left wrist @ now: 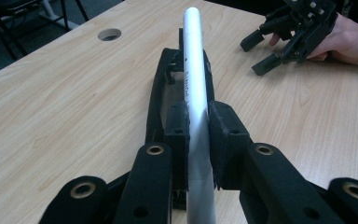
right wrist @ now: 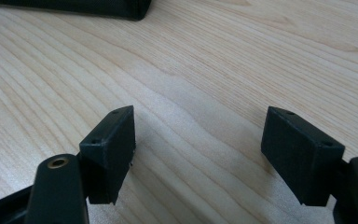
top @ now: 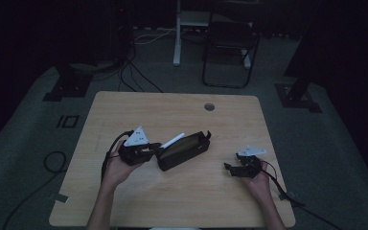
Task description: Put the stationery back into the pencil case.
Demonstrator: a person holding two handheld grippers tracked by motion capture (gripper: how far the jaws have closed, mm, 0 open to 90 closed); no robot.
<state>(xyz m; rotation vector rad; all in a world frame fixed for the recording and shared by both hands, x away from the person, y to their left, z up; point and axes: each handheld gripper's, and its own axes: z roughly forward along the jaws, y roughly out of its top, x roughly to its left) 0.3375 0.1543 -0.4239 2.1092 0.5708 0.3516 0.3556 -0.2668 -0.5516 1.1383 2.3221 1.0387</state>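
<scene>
White pen [left wrist: 196, 93] | we see it clamped between our left gripper [top: 149, 147] pads, its tip over the open black pencil case [top: 184, 149] at table [top: 172, 201] centre | our right gripper [right wrist: 198, 149] rests well apart, low over bare wood, jaws spread, holding nothing

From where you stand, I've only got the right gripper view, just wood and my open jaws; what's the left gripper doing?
Observer: The left gripper is shut on a white pen.
Operator: Where does the pen point?
Observer: Along a black pencil case that lies mid-table, its tip above the case.
Operator: Is the case open?
Observer: In the left gripper view its top gapes under the pen.
Operator: And my gripper?
Observer: The right gripper sits well to the right of the case, jaws apart, holding nothing.
</scene>
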